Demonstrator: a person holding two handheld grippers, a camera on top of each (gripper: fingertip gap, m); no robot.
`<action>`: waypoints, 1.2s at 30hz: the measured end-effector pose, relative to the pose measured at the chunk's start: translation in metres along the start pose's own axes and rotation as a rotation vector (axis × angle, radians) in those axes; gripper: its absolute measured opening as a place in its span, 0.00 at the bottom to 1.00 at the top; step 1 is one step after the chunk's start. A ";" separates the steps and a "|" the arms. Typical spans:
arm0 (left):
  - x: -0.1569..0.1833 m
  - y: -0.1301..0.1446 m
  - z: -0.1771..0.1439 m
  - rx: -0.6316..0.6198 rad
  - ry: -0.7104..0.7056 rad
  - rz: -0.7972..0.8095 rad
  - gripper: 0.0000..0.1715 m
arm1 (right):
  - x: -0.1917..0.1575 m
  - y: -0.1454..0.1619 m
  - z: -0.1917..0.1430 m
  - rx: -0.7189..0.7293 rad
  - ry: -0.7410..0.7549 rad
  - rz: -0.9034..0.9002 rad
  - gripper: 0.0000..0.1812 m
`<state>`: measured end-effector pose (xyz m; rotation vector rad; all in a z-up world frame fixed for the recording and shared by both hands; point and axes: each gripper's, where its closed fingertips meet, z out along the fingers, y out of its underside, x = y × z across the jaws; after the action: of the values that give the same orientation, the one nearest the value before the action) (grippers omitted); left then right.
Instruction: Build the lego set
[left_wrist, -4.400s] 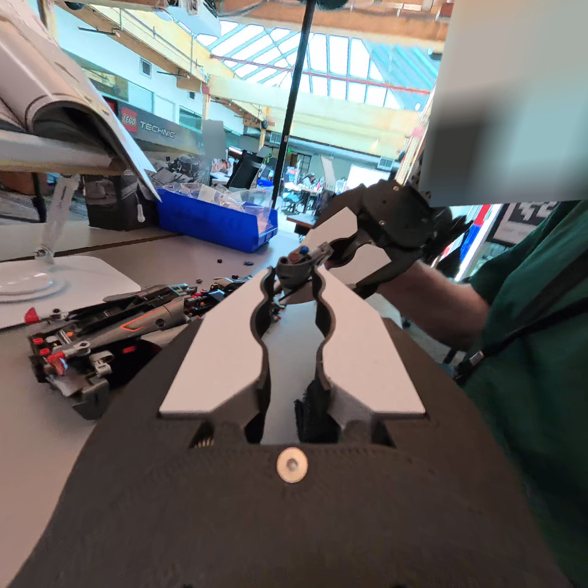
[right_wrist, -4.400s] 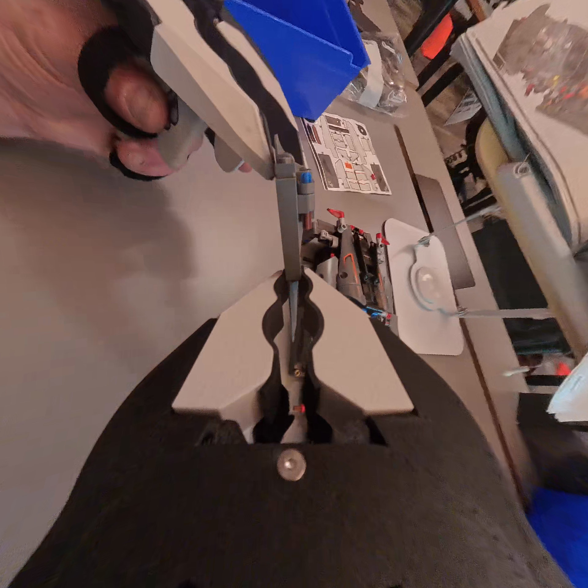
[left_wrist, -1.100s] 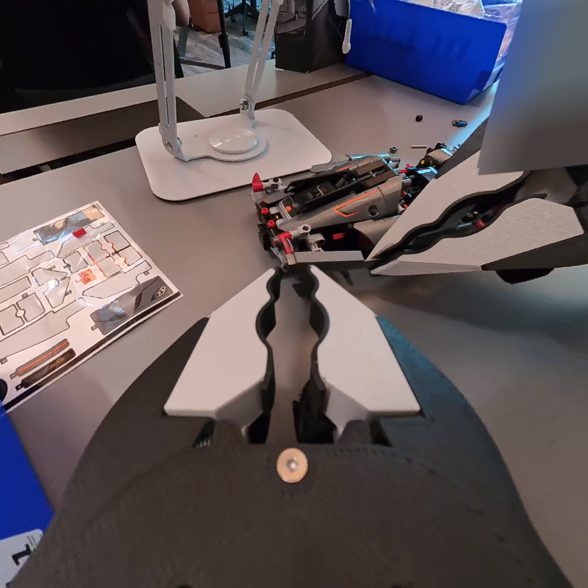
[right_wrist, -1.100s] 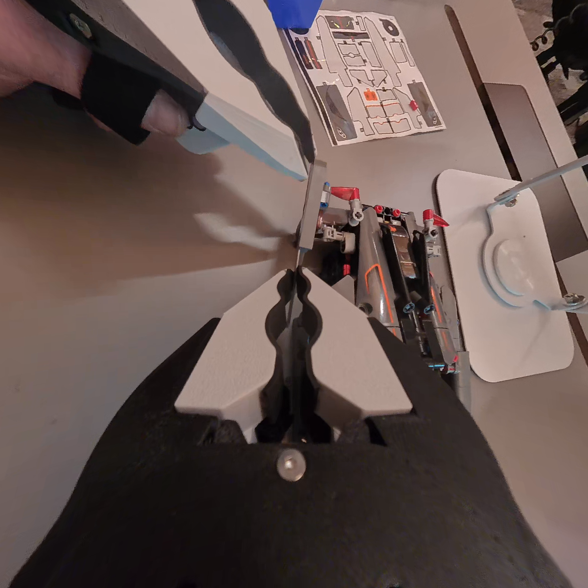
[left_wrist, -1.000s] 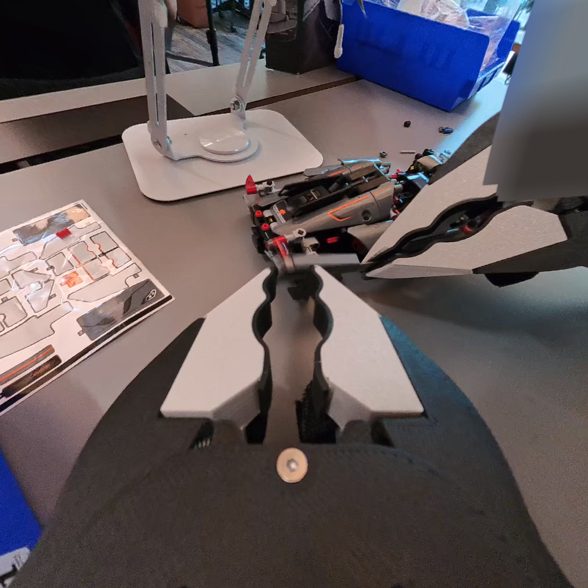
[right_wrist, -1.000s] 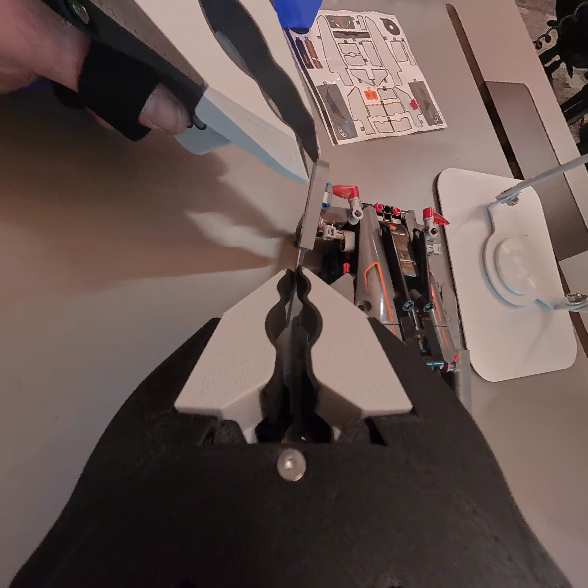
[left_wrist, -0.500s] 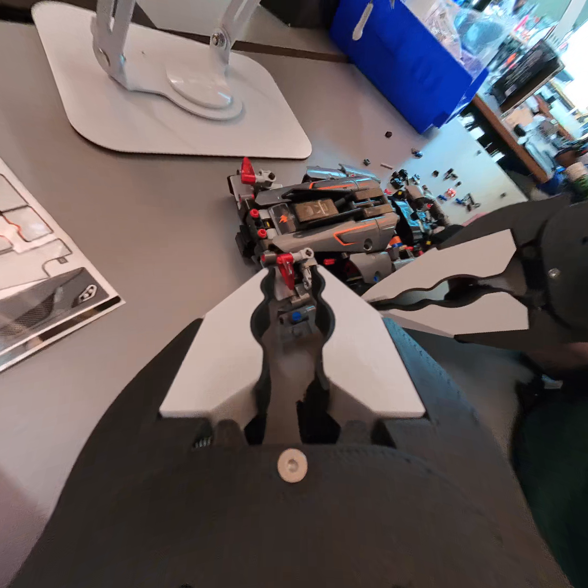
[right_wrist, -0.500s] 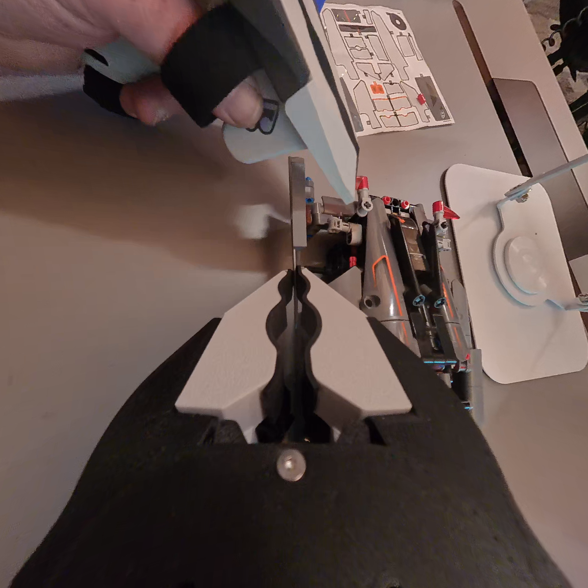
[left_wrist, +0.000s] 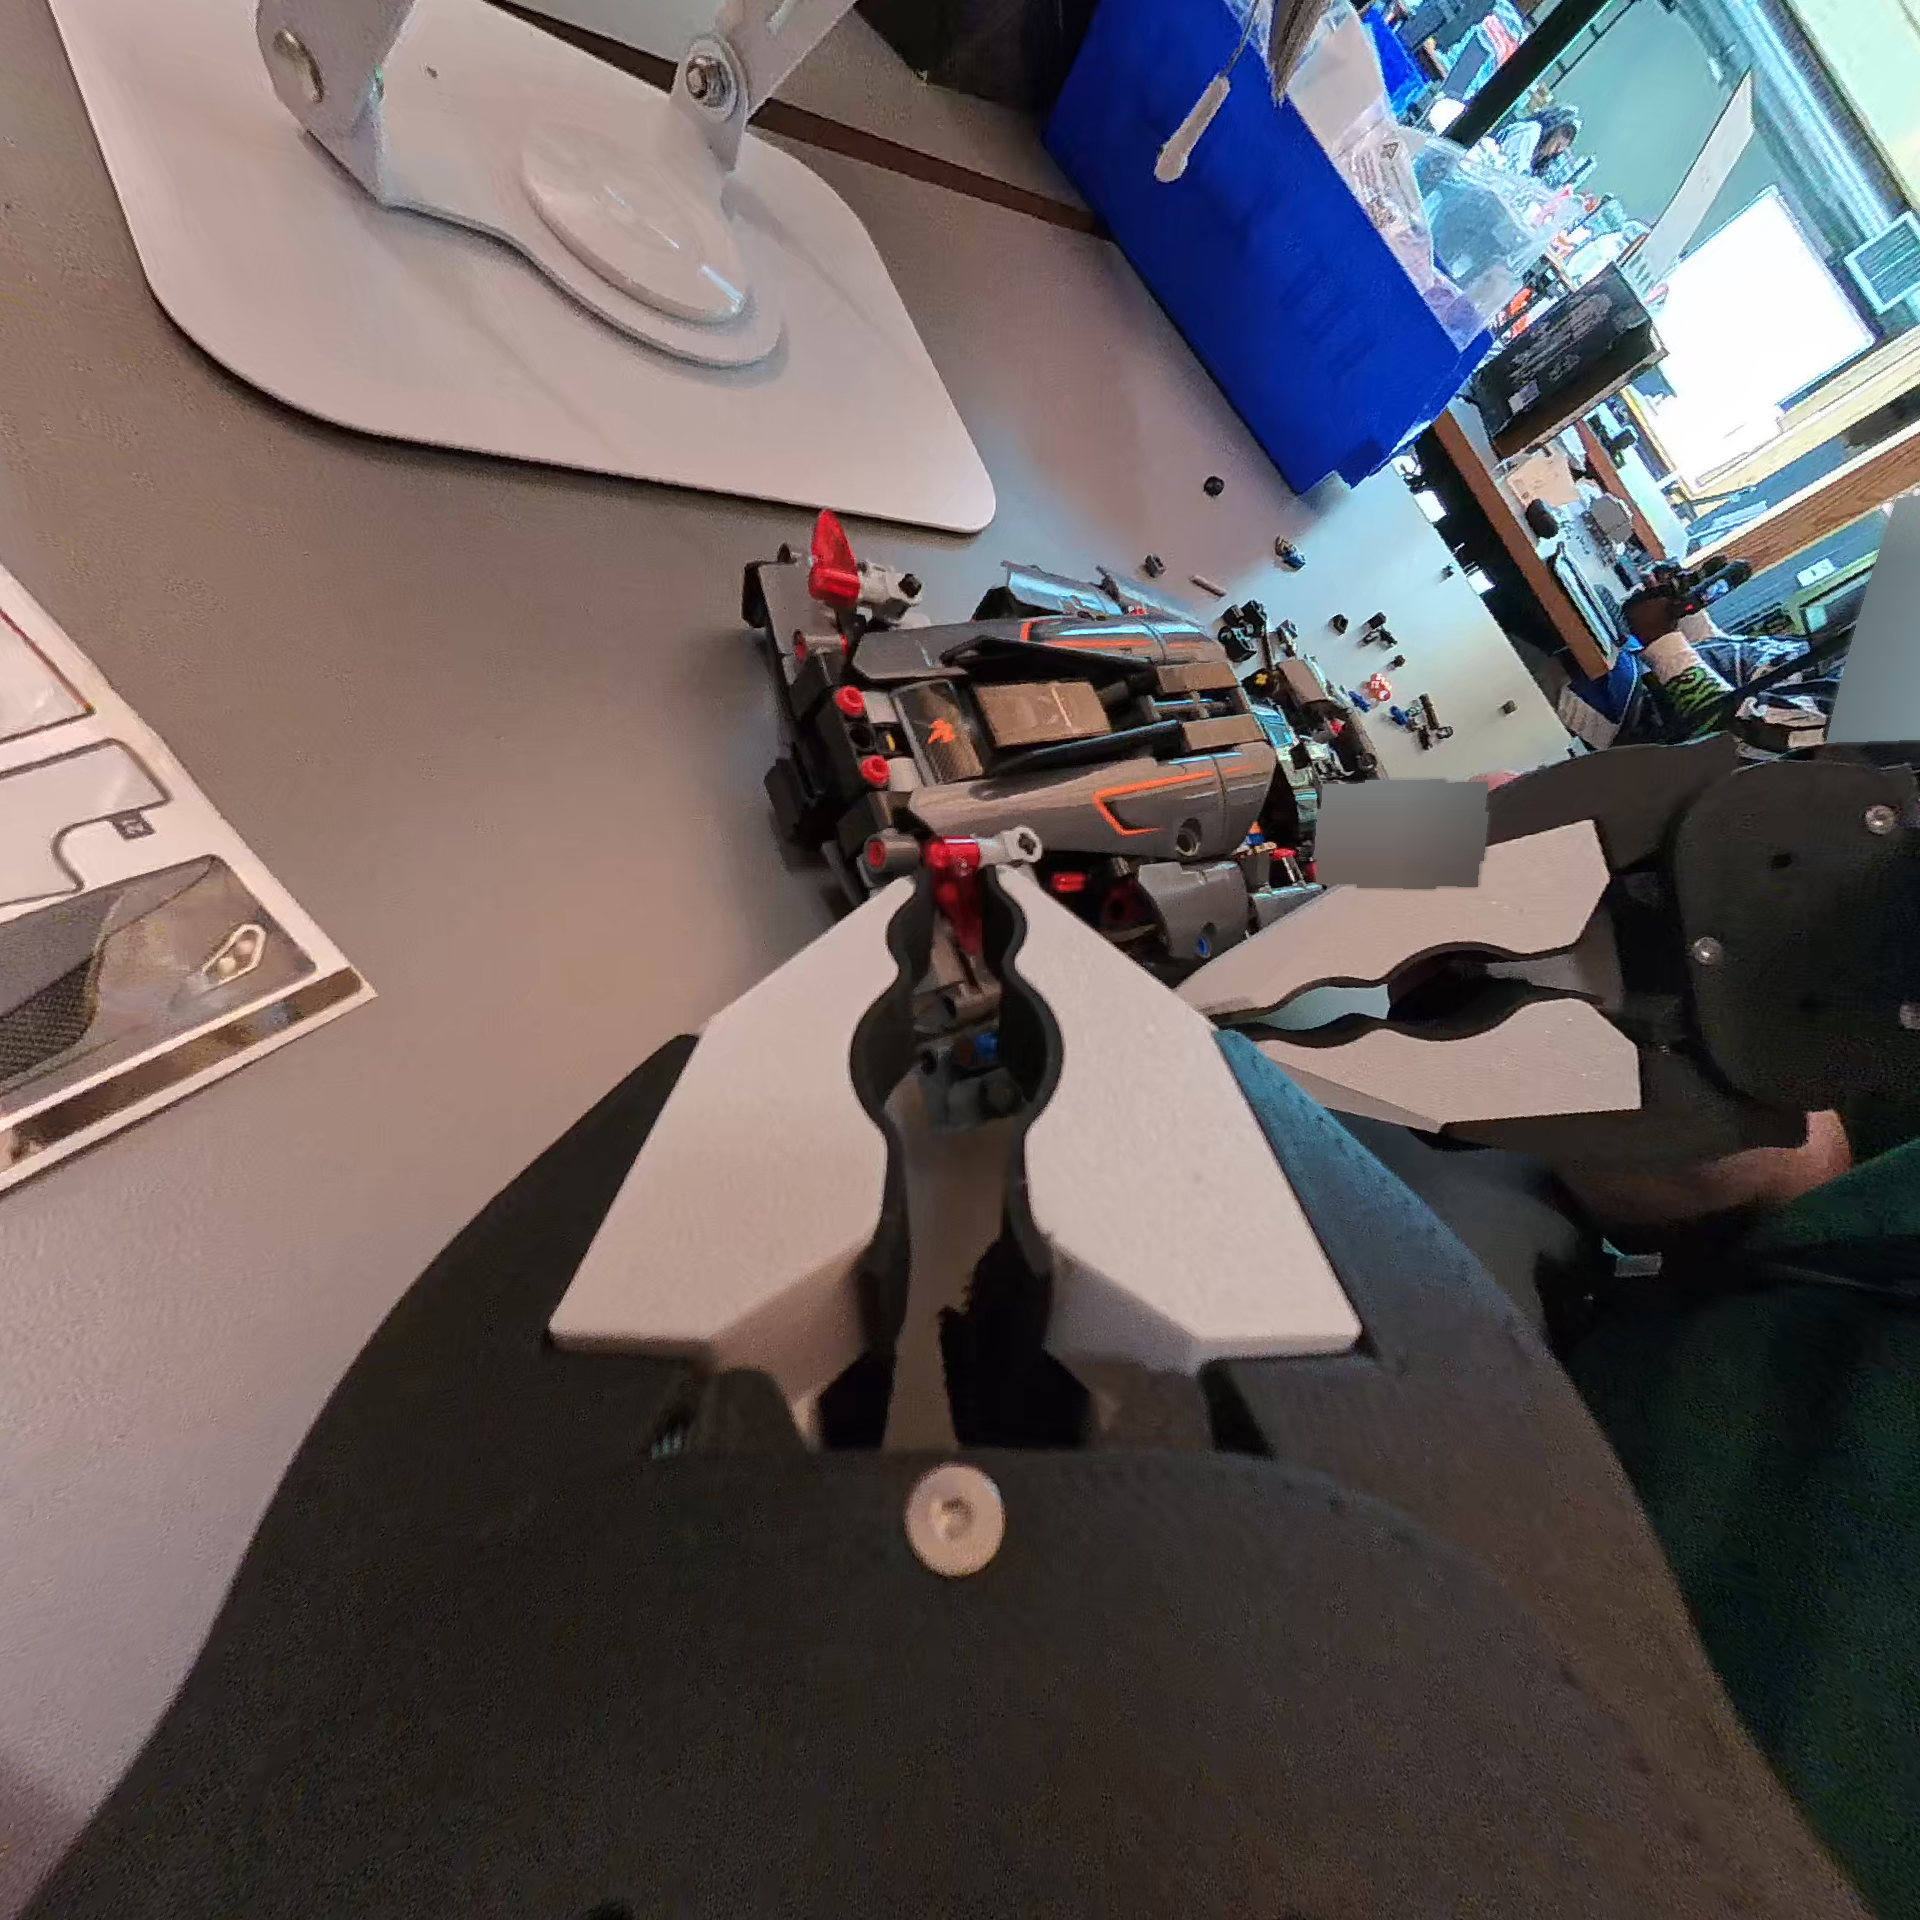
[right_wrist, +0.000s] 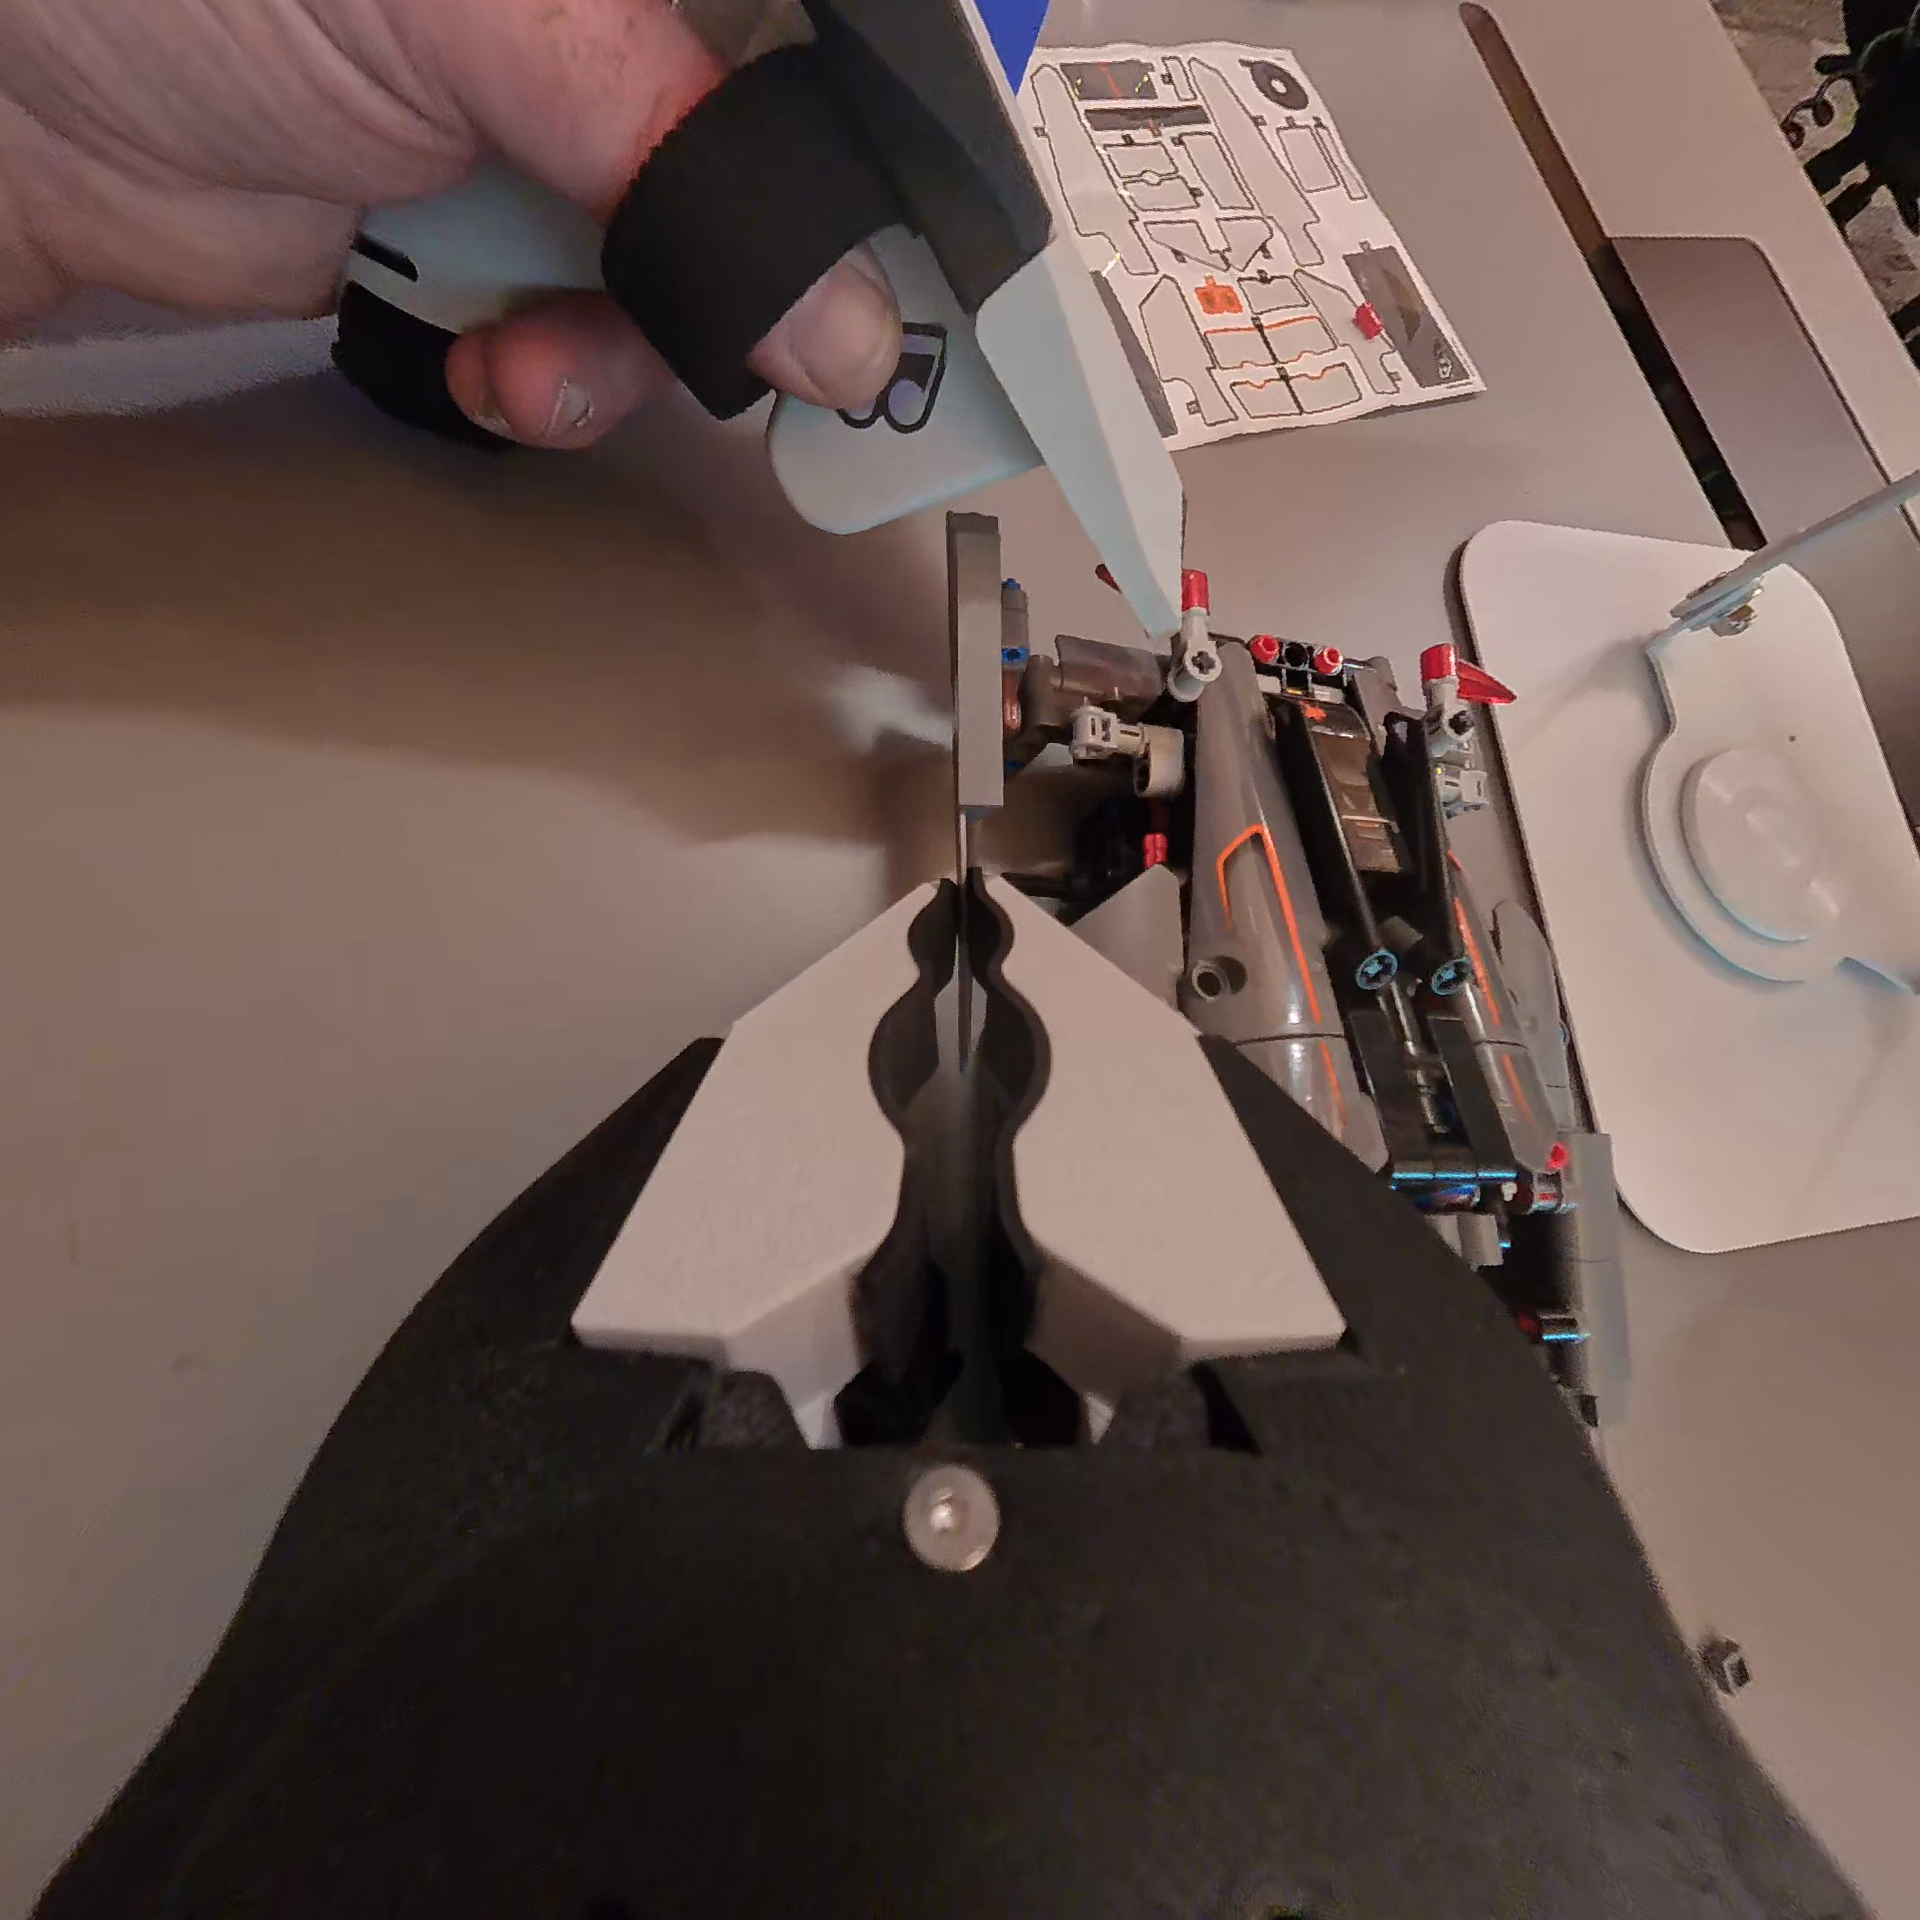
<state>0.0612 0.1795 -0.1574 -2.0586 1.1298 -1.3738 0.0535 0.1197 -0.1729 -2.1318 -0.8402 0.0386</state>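
Grey tabletop (right_wrist: 364, 935), white stand base (right_wrist: 1714, 1091) alongside. Dark grey and orange brick-built car (right_wrist: 1299, 935) lies on it, unfinished. Right gripper (right_wrist: 961, 894) pinches flat grey panel subassembly (right_wrist: 975, 665) by its thin edge, held against car's flank. Left gripper (left_wrist: 954, 896) nearly closed around small red wedge piece (left_wrist: 956, 883); contact unclear. Risks, judged: thin-edge pinch lets the panel twist off line; sideways push slides the unbraced car; left tips could knock the red piece loose.
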 end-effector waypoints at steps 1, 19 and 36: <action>-0.001 0.000 0.000 0.005 0.004 -0.007 0.04 | -0.001 0.000 0.001 -0.001 -0.002 -0.003 0.00; 0.012 0.004 -0.024 0.137 -0.046 0.072 0.22 | 0.001 0.000 0.000 0.026 0.006 0.002 0.00; 0.022 0.010 -0.029 0.220 -0.147 0.111 0.26 | 0.005 -0.005 -0.005 0.088 0.051 -0.009 0.00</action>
<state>0.0354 0.1581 -0.1398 -1.8774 0.9694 -1.2135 0.0556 0.1216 -0.1647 -2.0382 -0.8039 0.0159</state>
